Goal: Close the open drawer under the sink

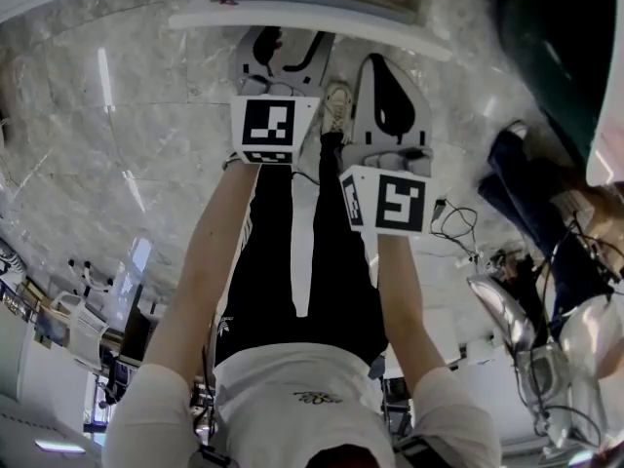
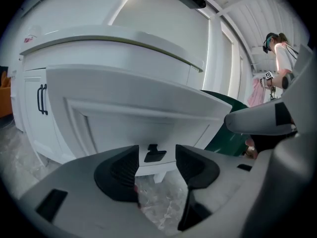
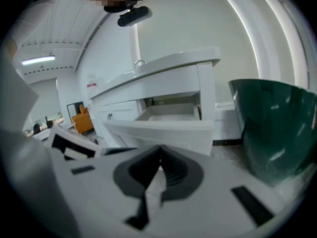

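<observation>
The white drawer (image 2: 138,110) under the sink counter (image 2: 114,38) stands pulled out, and its inside shows in the right gripper view (image 3: 168,114). Its small black handle (image 2: 155,153) lies just beyond my left gripper (image 2: 156,171) and in line with the gap between the jaws, which are open with nothing between them. My right gripper (image 3: 159,171) is shut and empty, pointing at the drawer front from a short way back. In the head view the left gripper (image 1: 285,47) and the right gripper (image 1: 388,86) hang side by side before the drawer's edge (image 1: 205,18).
A dark green bin (image 3: 277,128) stands right of the drawer, close to my right gripper. Left of the drawer is a cabinet door with a black handle (image 2: 42,99). Cables and gear (image 1: 507,281) lie on the marble floor to the right. A person (image 2: 277,53) stands far off.
</observation>
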A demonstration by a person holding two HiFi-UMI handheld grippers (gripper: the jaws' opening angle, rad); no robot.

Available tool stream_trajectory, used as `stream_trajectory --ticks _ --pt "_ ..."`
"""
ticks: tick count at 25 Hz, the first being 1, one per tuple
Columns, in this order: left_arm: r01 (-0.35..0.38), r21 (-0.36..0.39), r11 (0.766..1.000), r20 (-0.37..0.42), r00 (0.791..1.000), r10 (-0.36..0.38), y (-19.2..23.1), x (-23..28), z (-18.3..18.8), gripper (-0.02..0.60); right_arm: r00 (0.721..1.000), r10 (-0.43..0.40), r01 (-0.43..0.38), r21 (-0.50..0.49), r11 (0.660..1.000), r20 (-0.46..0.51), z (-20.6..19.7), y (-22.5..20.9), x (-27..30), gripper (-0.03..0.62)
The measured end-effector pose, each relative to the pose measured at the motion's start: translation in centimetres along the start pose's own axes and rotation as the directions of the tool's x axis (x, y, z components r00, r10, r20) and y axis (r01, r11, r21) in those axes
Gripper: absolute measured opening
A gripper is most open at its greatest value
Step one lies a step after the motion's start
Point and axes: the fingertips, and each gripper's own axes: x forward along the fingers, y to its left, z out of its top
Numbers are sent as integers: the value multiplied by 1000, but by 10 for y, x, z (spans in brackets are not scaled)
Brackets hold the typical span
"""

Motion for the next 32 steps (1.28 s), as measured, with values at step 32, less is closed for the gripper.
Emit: stream_trajectory --ticks 32 --pt "-32 34 999 18 999 32 -2 -2 13 133 999 -35 36 41 999 -37 -8 -18 9 29"
